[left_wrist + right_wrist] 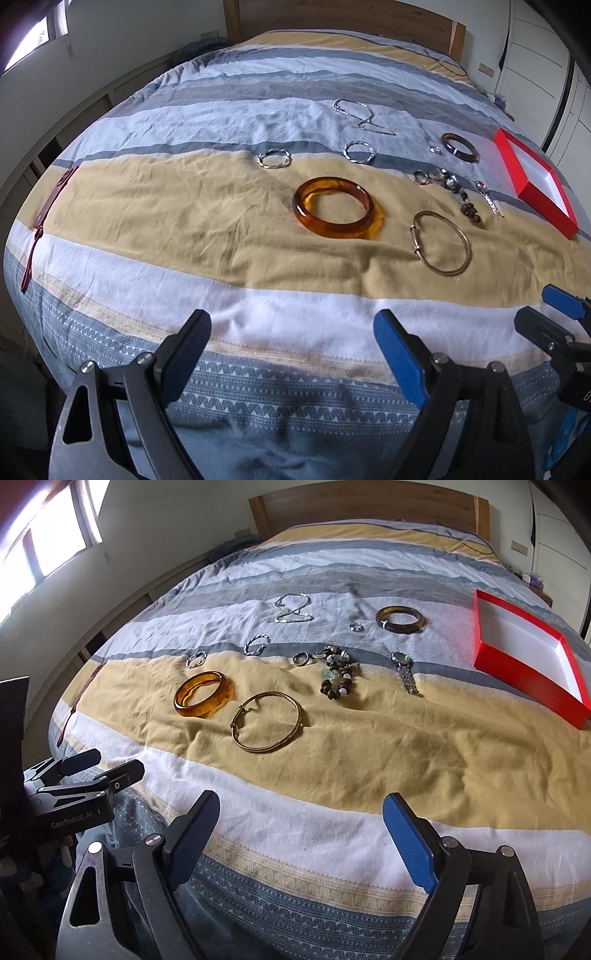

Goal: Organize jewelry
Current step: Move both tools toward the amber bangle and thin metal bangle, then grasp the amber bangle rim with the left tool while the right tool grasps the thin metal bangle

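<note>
While both hand-held grippers, left (291, 354) and right (301, 840), hang open and empty, nothing is boxed. Thin bangles (267, 722) may slip; the quilt (369, 746) could snag.

I see a striped bedcover (369, 746) on the bed, a wooden headboard (369, 509), and a window (48, 542) at left.

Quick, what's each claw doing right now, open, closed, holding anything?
Left claw: open, holding nothing.
Right claw: open, holding nothing.
</note>
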### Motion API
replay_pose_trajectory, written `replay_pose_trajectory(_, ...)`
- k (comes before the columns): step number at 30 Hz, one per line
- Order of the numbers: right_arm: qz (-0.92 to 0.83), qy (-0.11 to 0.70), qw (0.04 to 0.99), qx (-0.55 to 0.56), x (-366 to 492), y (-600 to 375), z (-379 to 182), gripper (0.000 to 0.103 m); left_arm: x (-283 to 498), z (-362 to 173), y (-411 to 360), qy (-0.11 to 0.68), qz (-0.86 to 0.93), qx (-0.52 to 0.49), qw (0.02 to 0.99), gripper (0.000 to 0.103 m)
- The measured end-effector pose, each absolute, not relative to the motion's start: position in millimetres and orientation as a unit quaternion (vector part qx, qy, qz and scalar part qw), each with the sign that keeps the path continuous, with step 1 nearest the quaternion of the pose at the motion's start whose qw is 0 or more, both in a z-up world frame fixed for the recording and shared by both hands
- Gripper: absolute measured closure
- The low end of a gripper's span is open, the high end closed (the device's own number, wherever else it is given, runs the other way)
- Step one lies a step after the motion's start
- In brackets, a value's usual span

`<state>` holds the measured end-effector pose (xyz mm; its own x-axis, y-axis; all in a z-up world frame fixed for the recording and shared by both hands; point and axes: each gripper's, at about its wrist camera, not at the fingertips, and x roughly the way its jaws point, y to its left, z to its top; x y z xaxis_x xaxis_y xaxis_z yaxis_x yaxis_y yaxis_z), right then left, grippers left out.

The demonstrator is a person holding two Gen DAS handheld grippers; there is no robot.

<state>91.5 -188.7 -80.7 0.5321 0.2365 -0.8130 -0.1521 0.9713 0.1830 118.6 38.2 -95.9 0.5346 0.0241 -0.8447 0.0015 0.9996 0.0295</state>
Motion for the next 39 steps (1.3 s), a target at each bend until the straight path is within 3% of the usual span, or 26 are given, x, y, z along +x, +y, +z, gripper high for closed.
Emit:
replay_pose_trajectory(7,0.119,0.488,0.863,0.05,111,-179,-91,0.026,138,-102,47,0.49,0.013,0.003,0.872,0.013)
replay_pose_trajectory(20,0.131,0.505,0.85,0.069,140,-174,-100,0.036,172,-108,63,0.491,0.021,-0.023,0.87,0.013)
replay_pose_trajectory(29,0.141,0.518,0.838,0.092,161,-172,-112,0.048,203,-105,65,0.479,0.019,-0.034,0.877,0.013)
replay_pose_trajectory(39,0.145,0.529,0.829,0.11,184,-177,-128,0.064,236,-143,56,0.518,0.026,-0.016,0.855,0.015)
